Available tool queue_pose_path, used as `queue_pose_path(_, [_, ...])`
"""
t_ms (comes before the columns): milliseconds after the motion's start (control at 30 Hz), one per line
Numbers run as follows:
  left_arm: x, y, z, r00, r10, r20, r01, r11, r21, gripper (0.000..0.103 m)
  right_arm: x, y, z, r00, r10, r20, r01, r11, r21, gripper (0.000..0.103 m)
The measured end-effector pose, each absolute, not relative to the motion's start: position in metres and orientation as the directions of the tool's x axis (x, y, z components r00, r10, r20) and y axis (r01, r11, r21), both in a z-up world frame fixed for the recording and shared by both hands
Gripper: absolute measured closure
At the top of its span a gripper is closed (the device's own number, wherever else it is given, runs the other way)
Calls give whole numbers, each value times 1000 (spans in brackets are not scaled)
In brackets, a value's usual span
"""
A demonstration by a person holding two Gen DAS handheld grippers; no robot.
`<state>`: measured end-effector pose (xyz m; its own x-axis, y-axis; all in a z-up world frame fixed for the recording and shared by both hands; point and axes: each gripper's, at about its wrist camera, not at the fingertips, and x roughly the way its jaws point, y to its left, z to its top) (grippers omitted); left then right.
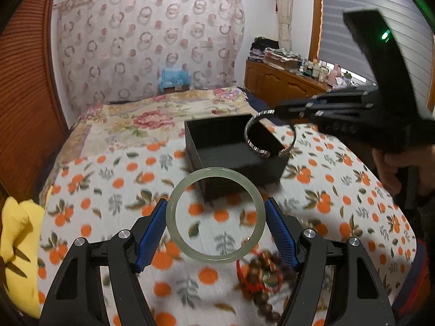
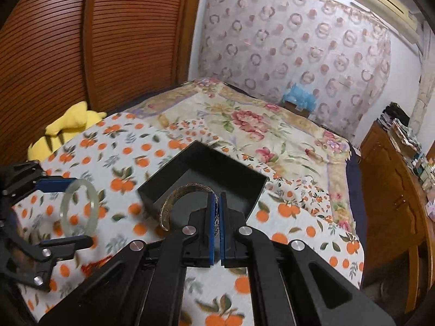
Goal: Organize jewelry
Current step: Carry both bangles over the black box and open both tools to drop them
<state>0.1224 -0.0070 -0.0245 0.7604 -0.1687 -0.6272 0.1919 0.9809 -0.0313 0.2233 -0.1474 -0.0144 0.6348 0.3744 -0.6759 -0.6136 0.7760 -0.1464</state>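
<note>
Carrying step: the left claw [image 1: 214,217] grips a jade bangle [image 1: 214,215] and the right claw [image 2: 216,225] pinches a silver cuff bracelet [image 2: 174,203], both just short of the open black box [image 2: 231,174] ahead; next, lower and release inside.

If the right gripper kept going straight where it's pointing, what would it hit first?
Most likely the open black box: the right gripper, clamping the silver cuff, aims down into it. Depth is hard to judge.
</note>
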Motion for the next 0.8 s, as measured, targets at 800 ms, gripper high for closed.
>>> queue_pose_path(800, [234, -59, -30, 715, -70, -695, 198, 975, 105, 34, 226, -219, -51, 608, 457, -649, -567, 822, 48, 98])
